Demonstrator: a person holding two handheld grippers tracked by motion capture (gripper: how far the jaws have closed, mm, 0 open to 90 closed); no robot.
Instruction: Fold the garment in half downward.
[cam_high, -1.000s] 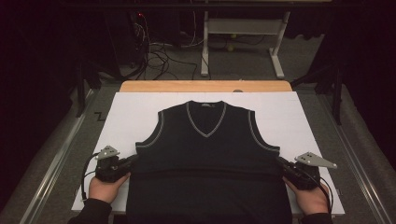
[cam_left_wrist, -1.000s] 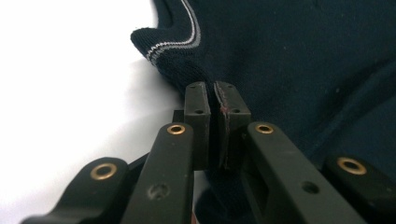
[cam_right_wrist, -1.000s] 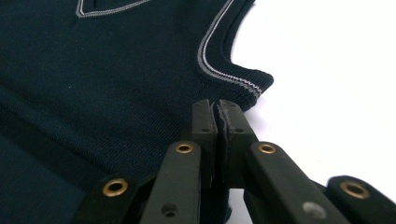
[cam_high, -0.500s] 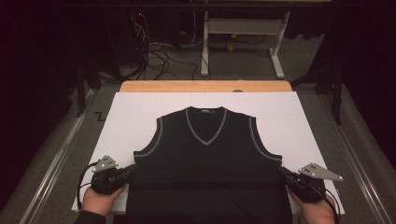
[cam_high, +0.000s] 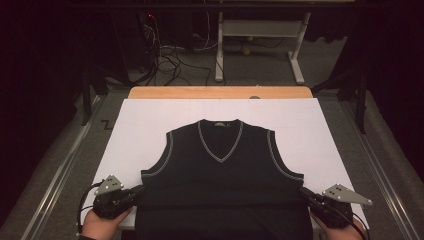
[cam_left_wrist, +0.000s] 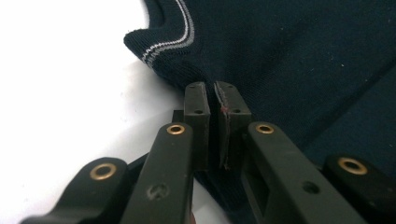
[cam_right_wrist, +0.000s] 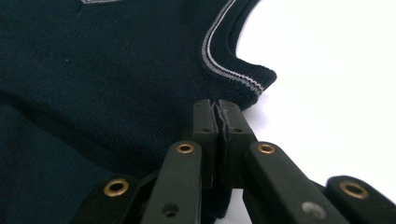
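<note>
A dark navy sleeveless V-neck vest (cam_high: 220, 175) with grey-striped trim lies flat on the white table (cam_high: 145, 125), its hem hanging over the near edge. My left gripper (cam_high: 137, 191) is shut on the vest's left side seam just below the armhole, and the fabric (cam_left_wrist: 289, 60) shows pinched between the pads (cam_left_wrist: 196, 100). My right gripper (cam_high: 304, 192) is shut on the right side seam the same way, with the striped armhole trim (cam_right_wrist: 219, 51) just beyond its pads (cam_right_wrist: 229, 116). A hand holds each gripper at the bottom of the high view.
A wooden strip (cam_high: 220, 92) runs along the table's far edge. Beyond it stand a white desk frame (cam_high: 260, 35) and tangled cables (cam_high: 170, 55) on the floor. Metal rails (cam_high: 60, 170) flank the table on both sides.
Both grippers have drawn back toward the near edge, pulling the vest with them, so more white table shows above the collar.
</note>
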